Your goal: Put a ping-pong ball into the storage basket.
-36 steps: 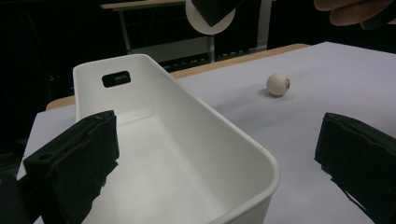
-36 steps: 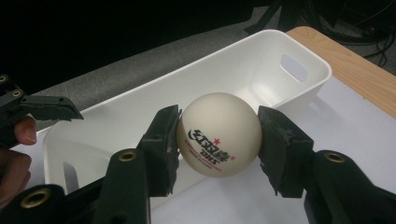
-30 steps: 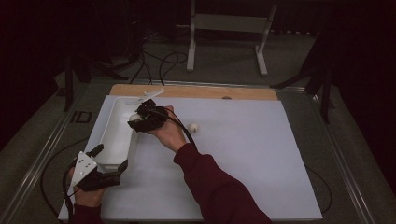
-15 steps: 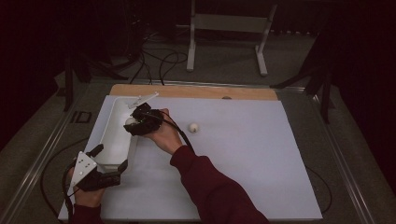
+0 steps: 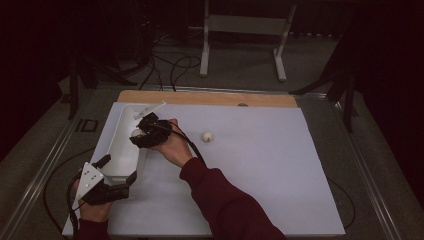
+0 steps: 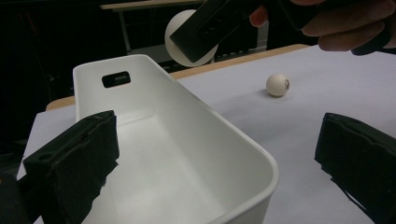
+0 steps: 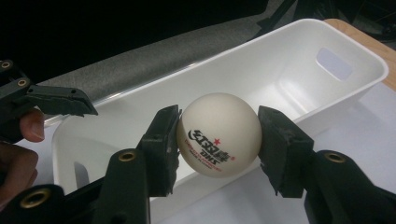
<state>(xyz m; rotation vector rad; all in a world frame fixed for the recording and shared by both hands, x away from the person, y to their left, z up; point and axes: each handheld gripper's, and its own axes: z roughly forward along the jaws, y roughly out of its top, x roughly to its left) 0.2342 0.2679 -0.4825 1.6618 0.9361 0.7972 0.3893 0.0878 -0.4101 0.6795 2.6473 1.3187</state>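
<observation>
Right gripper view: fingers (image 7: 218,140) pinch ball (image 7: 218,133), logo upright, over lengthwise bin (image 7: 299,42).

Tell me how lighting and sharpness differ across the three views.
High view: dim, dark surroundings, the white bin and loose ball small and soft. Left gripper view: brighter, the bin rim crisp, the near black jaws blurred. Right gripper view: evenly lit, the printed ping-pong ball sharp in the right hand-held gripper, background black.
</observation>
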